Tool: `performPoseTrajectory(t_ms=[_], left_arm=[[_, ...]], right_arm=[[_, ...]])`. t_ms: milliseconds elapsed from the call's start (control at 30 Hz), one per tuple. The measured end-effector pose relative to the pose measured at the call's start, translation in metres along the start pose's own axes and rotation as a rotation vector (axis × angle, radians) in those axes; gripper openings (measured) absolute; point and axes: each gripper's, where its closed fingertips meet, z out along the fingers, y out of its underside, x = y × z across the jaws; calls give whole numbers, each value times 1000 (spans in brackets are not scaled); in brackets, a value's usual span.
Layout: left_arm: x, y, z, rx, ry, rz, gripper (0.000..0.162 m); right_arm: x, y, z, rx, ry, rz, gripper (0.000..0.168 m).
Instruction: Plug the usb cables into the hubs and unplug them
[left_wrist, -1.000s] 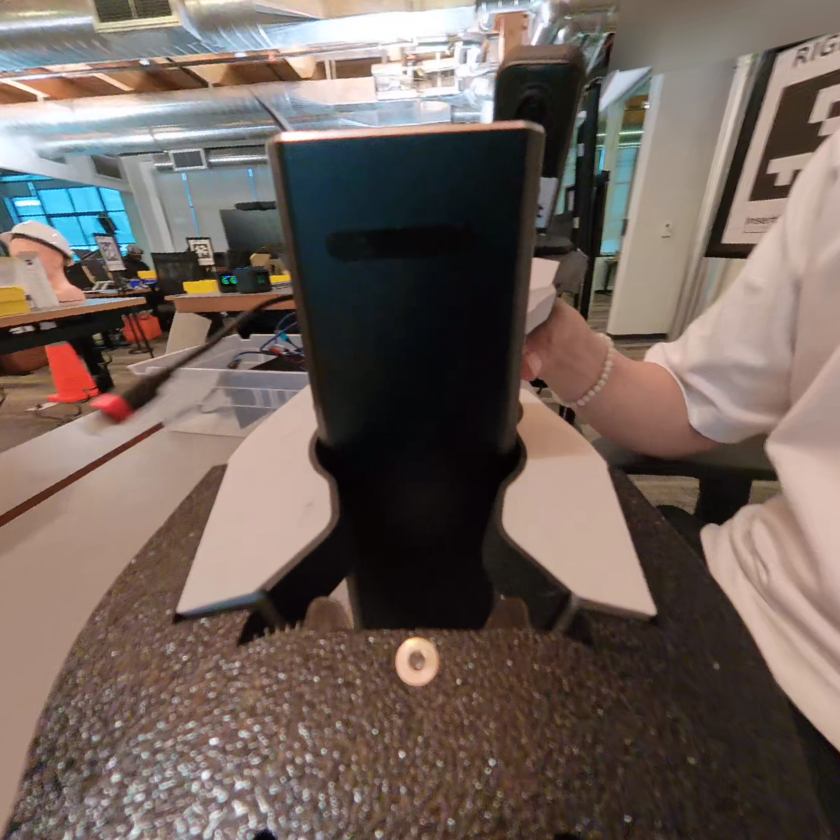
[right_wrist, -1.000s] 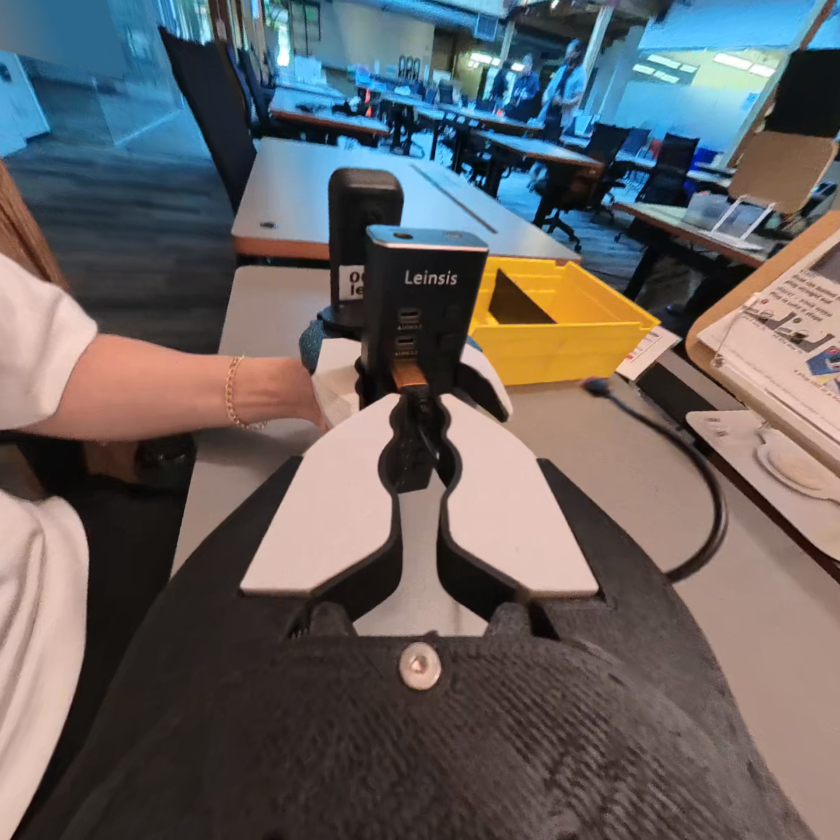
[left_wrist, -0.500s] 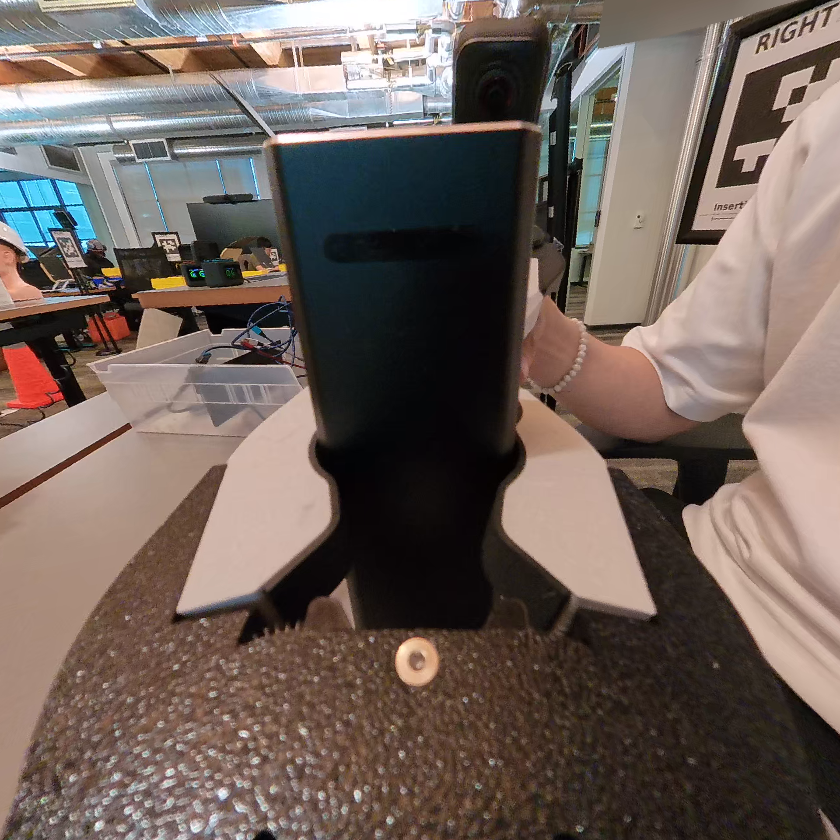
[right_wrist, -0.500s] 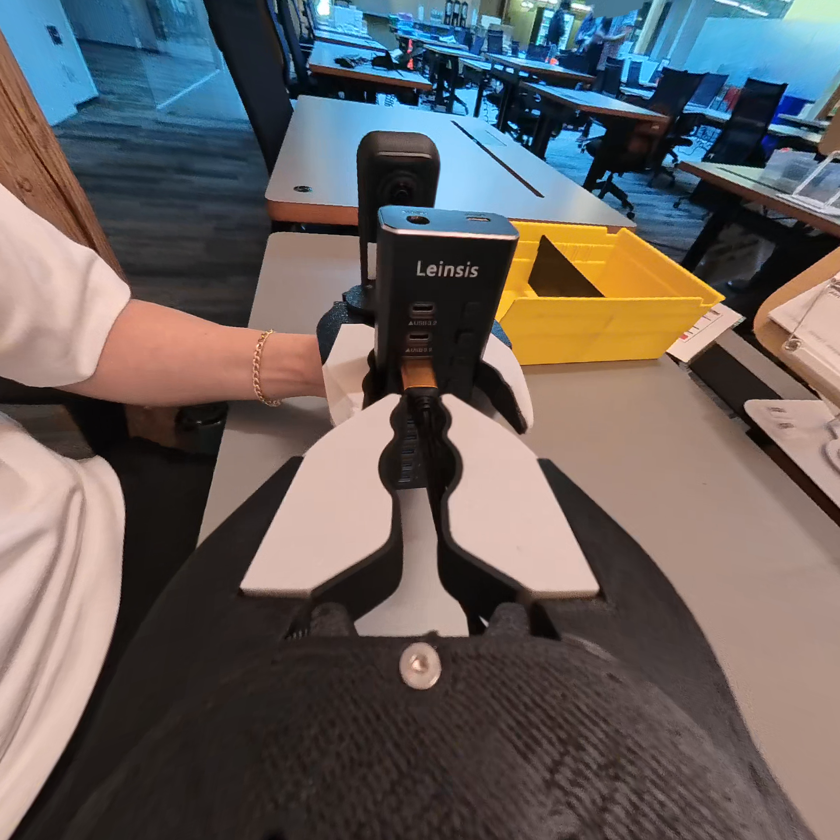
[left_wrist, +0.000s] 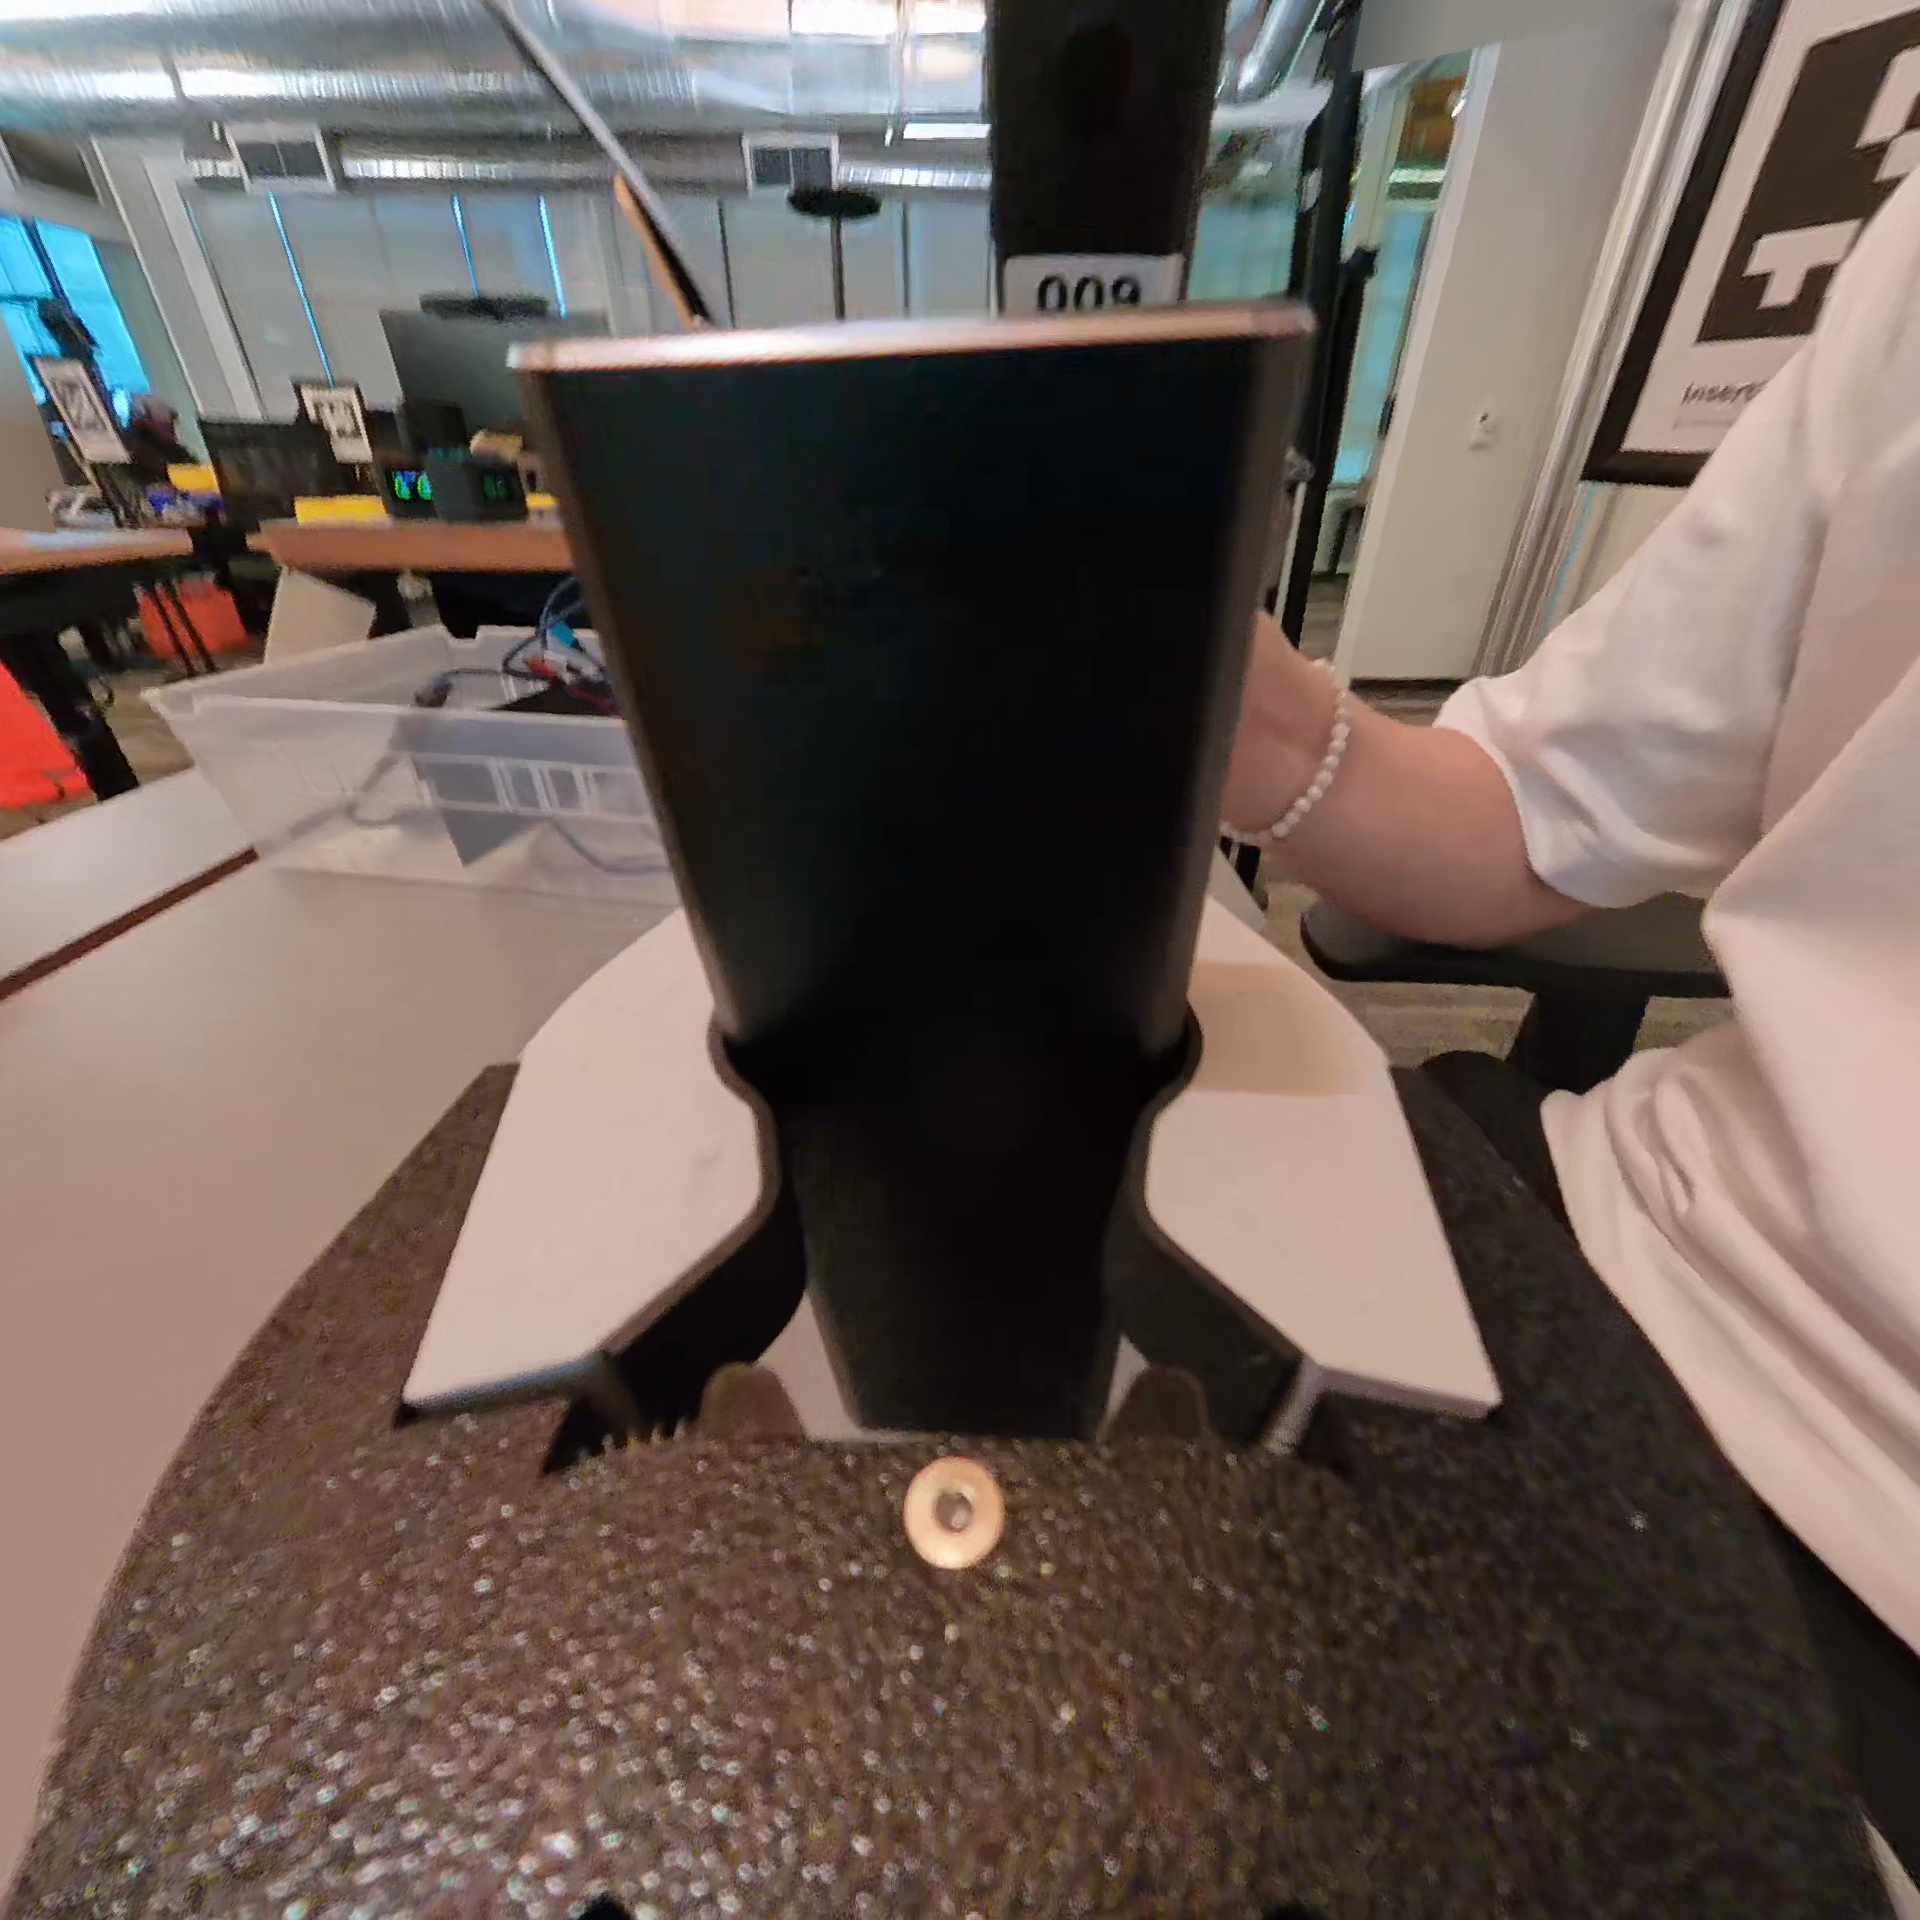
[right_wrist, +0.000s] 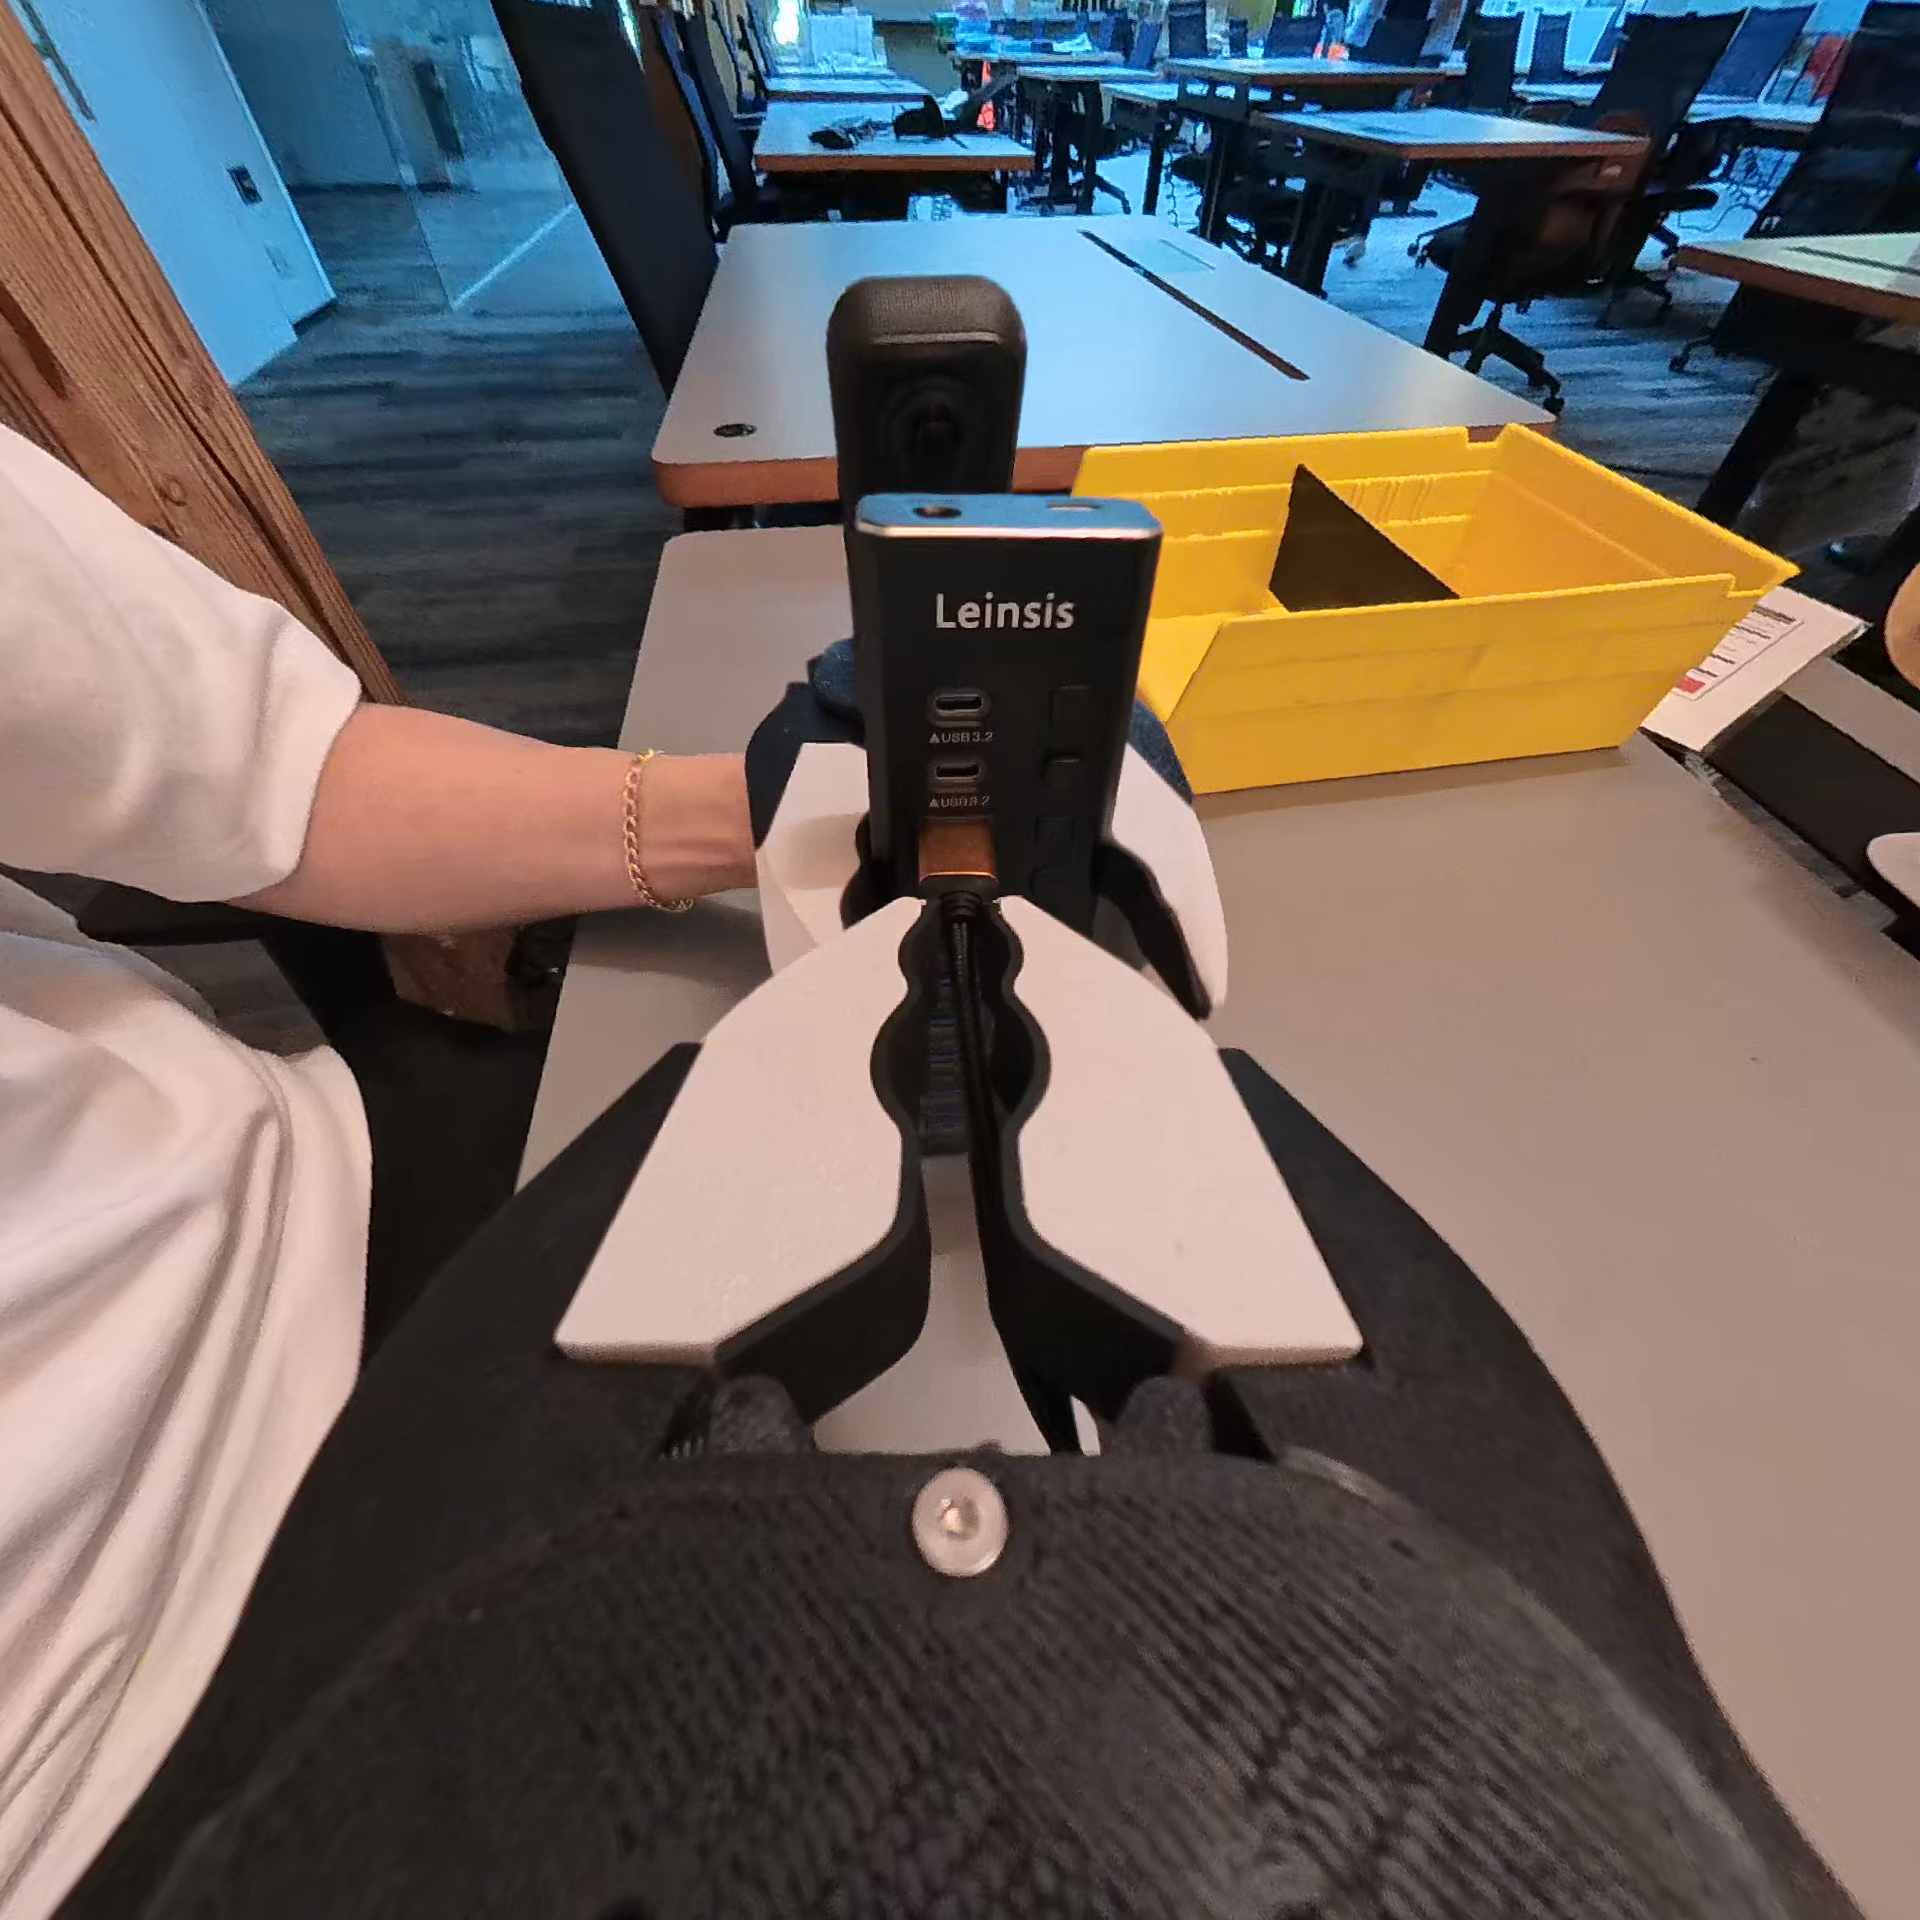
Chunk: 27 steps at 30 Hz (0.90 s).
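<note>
The left gripper (left_wrist: 956, 1049) is clamped on the rigid, smooth hub (right_wrist: 1003, 707), upright between its fingers. The right gripper (right_wrist: 961, 914) pinches the cable (right_wrist: 971, 1029) behind its copper plug (right_wrist: 956, 854); the stiff plug shell looks the better hold.

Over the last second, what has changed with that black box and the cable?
The loose cable no longer trails over the table at the right; it now runs back between the right gripper's fingers. That gripper slid back off the copper plug, which stays seated in the hub. The left gripper still clamps the hub upright.
</note>
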Motion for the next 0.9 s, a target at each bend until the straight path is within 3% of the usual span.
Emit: performPoseTrajectory(t_ms=[333, 433, 633, 833, 900], left_arm=[[-4, 4, 6, -32, -30, -102, 76], [-5, 12, 11, -89, -41, -155, 96], [-3, 25, 13, -163, -19, -122, 86], [14, -1, 8, 106, 112, -127, 73], [15, -3, 9, 124, 117, -136, 75]], right_arm=[[5, 2, -1, 31, -9, 21, 8], [2, 9, 6, -5, -14, -2, 8], [-2, 8, 5, -3, -46, 2, 9], [-6, -3, -2, 119, -157, 113, 8], [-6, -1, -3, 138, -195, 138, 7]])
